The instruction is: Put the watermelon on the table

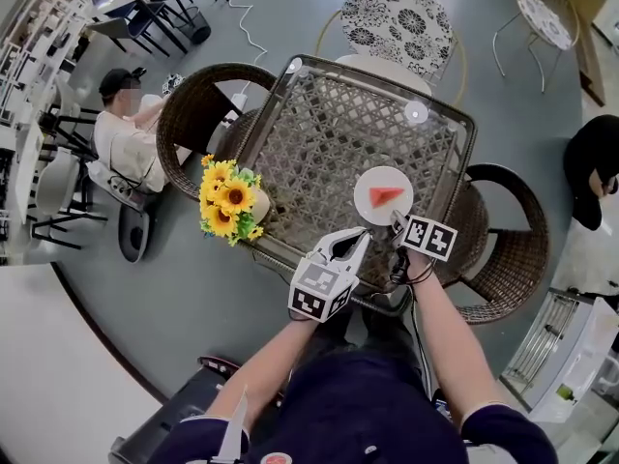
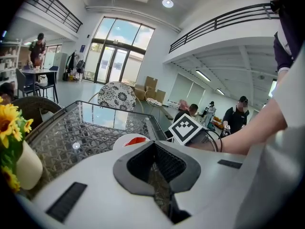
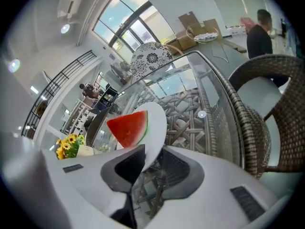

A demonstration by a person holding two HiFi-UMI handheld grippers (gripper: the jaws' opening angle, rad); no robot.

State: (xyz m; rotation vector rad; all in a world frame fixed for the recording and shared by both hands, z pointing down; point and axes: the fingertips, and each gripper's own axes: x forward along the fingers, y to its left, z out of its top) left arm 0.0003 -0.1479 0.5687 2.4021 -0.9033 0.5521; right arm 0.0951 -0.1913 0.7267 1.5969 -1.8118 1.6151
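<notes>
A red watermelon wedge [image 1: 386, 196] lies on a small white plate [image 1: 370, 184] that rests on the glass-topped wicker table [image 1: 319, 133], near its front right edge. My right gripper [image 1: 397, 222] is at the plate's near rim. In the right gripper view the plate [image 3: 157, 123] with the wedge [image 3: 127, 127] has its edge between the jaws; one pad is at the rim, the other stands off it, so my right gripper [image 3: 147, 149] is open. My left gripper [image 1: 360, 235] hovers just left of the plate, its tips together and empty. My left gripper [image 2: 153, 144] faces the plate [image 2: 125, 140].
A vase of sunflowers [image 1: 227, 201] stands at the table's front left corner. Wicker chairs [image 1: 198, 109] [image 1: 508, 249] flank the table, and a patterned white chair [image 1: 397, 17] is behind it. A person [image 1: 126, 133] sits at the left. A white heater [image 1: 571, 356] stands at lower right.
</notes>
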